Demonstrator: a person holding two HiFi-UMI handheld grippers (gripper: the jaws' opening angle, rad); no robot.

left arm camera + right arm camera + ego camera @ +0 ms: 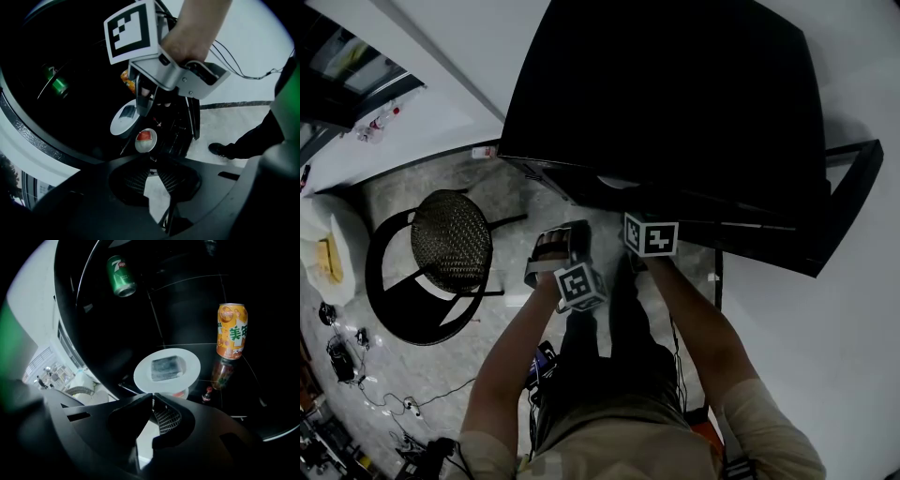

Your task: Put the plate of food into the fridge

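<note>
Right gripper (152, 397) fingers are pressed together on the near rim of the white plate (143, 376). Its grey square of food (165, 368) lies just beyond their tips. Left gripper (150, 161) fingers meet at their tips with nothing between them, near the plate but apart from it. Both forearms reach forward and down, side by side, into the open fridge (675, 103). Inside, the plate sits directly over a small bowl (182, 393); whether they touch I cannot tell. An orange can (231, 331) stands behind on the glass shelf (243, 376), and a green can (121, 276) is higher up.

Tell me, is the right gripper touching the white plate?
Touching. The right gripper view shows the right gripper with jaws closed on the white plate at its near rim.
</note>
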